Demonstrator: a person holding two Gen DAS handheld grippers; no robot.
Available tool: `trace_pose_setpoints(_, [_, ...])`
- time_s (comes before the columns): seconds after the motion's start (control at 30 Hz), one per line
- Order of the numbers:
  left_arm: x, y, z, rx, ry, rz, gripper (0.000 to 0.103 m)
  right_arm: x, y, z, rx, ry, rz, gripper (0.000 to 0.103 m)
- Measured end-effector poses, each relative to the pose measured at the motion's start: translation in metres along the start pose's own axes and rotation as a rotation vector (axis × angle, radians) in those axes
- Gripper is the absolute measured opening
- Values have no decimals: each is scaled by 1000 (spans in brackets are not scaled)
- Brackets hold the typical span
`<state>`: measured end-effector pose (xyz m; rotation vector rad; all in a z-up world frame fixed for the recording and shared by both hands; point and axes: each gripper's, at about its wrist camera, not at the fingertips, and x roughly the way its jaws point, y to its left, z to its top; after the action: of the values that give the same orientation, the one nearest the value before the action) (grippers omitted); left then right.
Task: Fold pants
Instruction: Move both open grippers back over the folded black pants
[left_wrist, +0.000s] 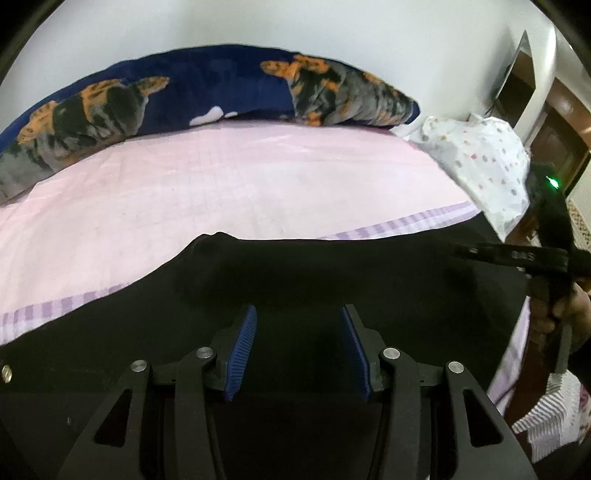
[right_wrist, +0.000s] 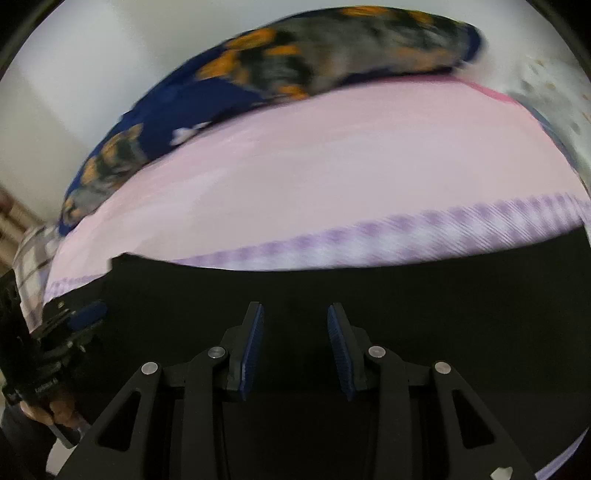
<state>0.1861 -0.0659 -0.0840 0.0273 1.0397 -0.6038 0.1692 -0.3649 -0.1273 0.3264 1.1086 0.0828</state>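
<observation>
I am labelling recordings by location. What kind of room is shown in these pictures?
Most likely a bedroom: black pants lie on a bed with a pink sheet, a dark blue patterned blanket along the wall, and a dotted white pillow at one end.

The pants (left_wrist: 332, 273) lie on the bed (left_wrist: 221, 192), along its near edge. Behind the pants, at the bed's far edge, a rolled blanket (left_wrist: 207, 88) lies against the wall (left_wrist: 332, 33). A pillow (left_wrist: 484, 158) sits right of the blanket. The left tool (left_wrist: 298, 325) and the right tool (right_wrist: 295, 321) hang over the pants, jaws apart.
</observation>
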Motion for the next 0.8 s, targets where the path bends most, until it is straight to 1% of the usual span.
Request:
trace_pose_setpoints(0.07, [8,8,3,-14,12,36,48,-3,-22,-3,40,-21,-21,32])
trace_pose_setpoints(0.1, [12,14,3,-21,14,45,48,-5,-30,-5,56,-32,-12,27])
trace_pose_setpoints(0.13, [14,18,4,-31,18,52,48,-9,-42,-6,80,-42,-19,26])
trace_pose_setpoints(0.17, [13,21,3,-39,11,40,48,-12,-51,-6,97,-51,-45,26])
trace_pose_setpoints(0.23, [14,22,4,-42,18,41,48,-20,-73,-5,124,-71,-79,27])
trace_pose_setpoints(0.3, [14,19,3,-28,18,60,48,-28,-96,-6,162,-83,-112,27])
trace_pose_setpoints(0.37, [14,16,2,-21,17,80,48,-38,-118,-9,201,-89,-151,29])
trace_pose_setpoints(0.4, [15,15,2,-22,21,90,48,-46,-131,-12,232,-91,-161,30])
trace_pose_setpoints(0.47, [15,11,3,-26,35,106,48,-60,-145,-19,274,-105,-170,31])
trace_pose_setpoints(0.5, [14,8,3,-25,41,101,48,-70,-152,-25,295,-118,-171,32])
trace_pose_setpoints(0.6, [7,-9,1,-5,44,51,48,-101,-175,-48,374,-150,-174,33])
trace_pose_setpoints(0.67, [5,-26,-2,26,46,29,48,-116,-191,-65,439,-164,-152,33])
trace_pose_setpoints(0.8, [5,-63,-13,77,75,-43,48,-138,-216,-101,572,-178,-95,34])
